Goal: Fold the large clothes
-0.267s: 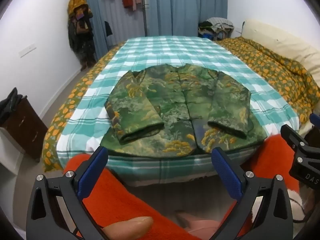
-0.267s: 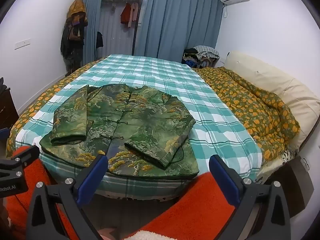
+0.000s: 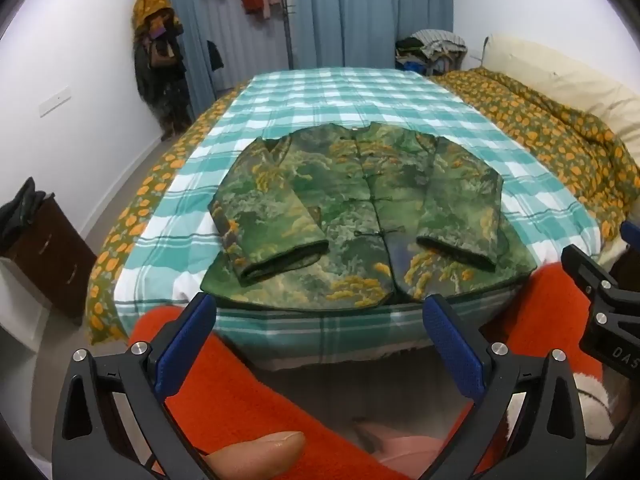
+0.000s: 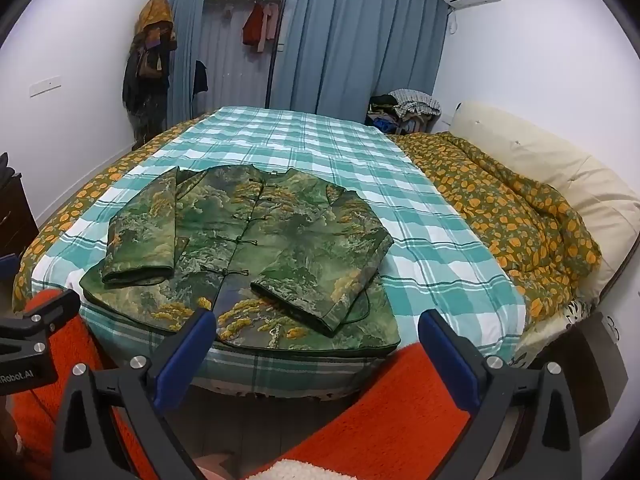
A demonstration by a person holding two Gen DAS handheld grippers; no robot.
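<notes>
Covering the bed, a checked sheet (image 4: pixel 352 160) meets blue curtains (image 4: pixel 360 40).

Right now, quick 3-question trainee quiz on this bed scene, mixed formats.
1. True or false: both sleeves of the green jacket are folded in over its front.
2. What does the jacket lie on? A) orange-flowered duvet B) teal checked sheet C) floor
3. Fill in: both the left claw and the right claw are ____ and hold nothing.

Key: 1 true; 2 B, the teal checked sheet; 3 open.
</notes>
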